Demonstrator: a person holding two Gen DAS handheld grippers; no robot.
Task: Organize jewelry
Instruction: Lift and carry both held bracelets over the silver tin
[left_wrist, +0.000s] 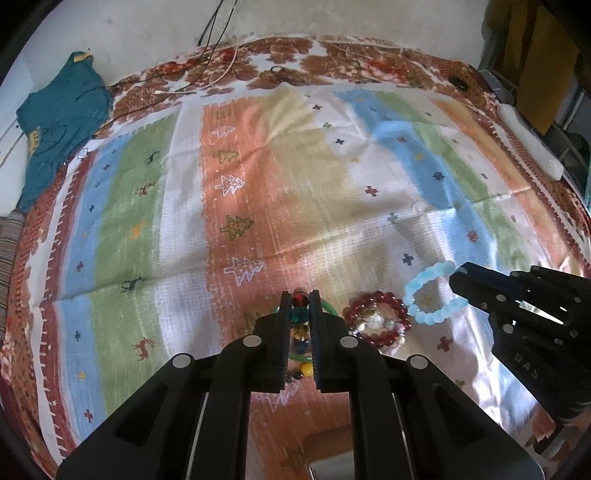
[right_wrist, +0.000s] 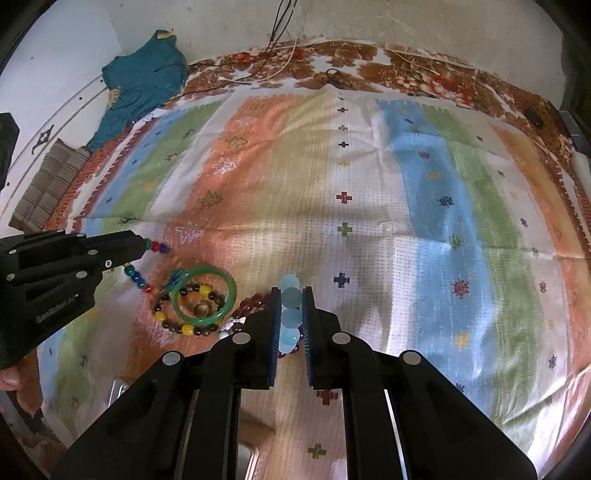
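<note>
The left gripper (left_wrist: 299, 295) has its jaws closed on a multicoloured bead bracelet (right_wrist: 157, 246), with red, teal and blue beads showing between the fingers. From the right wrist view the strand runs out of the fingertips and loops back down beside them, just clear of the striped cloth (left_wrist: 314, 177) that covers the surface.

The right gripper (right_wrist: 290, 291) has its jaws clamped on a pale blue bead bracelet (left_wrist: 430, 291). Several frosted beads sit stacked between the fingers, and from the left wrist view the ring of beads hangs off the fingertips, near a dark red bead bracelet (left_wrist: 376, 317).

That red bracelet lies flat on the cloth with a white bead bracelet (left_wrist: 373, 326) resting inside and over it. To its left in the right wrist view lies a green bangle (right_wrist: 204, 297), overlapping a bracelet of yellow and dark beads (right_wrist: 184, 326). The pieces form a loose cluster between the two grippers.

At the far left a teal garment (left_wrist: 59, 122) lies bunched at the edge of the cloth, and thin cables (left_wrist: 210, 48) trail down the wall (left_wrist: 147, 26) behind. A brown floral fabric (left_wrist: 369, 59) shows under the far edge of the cloth
</note>
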